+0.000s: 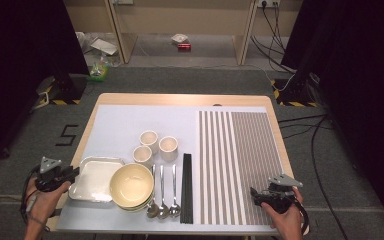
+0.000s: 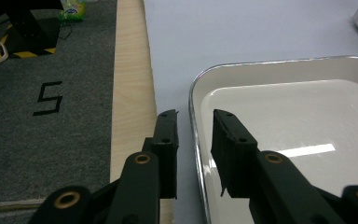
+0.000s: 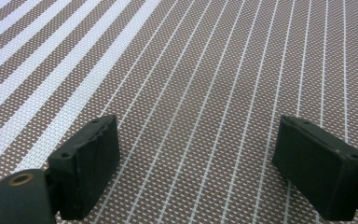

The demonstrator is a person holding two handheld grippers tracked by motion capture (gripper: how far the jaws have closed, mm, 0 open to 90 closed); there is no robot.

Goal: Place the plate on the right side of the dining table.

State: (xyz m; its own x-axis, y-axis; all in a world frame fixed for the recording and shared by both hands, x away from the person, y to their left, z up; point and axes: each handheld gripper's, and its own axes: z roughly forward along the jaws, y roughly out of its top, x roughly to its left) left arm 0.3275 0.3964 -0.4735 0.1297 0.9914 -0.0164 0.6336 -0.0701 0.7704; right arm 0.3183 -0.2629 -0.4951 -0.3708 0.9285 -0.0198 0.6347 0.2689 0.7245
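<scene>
A white rectangular tray with a metal rim lies at the table's front left. My left gripper is at its left edge. In the left gripper view the jaws of the left gripper straddle the tray's rim, one outside over the pale mat, one inside over the tray floor. A narrow gap shows on each side of the rim, so the pads do not press on it. My right gripper stands open low over the brown striped placemat; the right gripper has nothing between its jaws.
A stack of cream bowls overlaps the tray's right corner. Three small cups stand behind it. Three spoons and black chopsticks lie to the right. A wooden table edge runs just left of the tray.
</scene>
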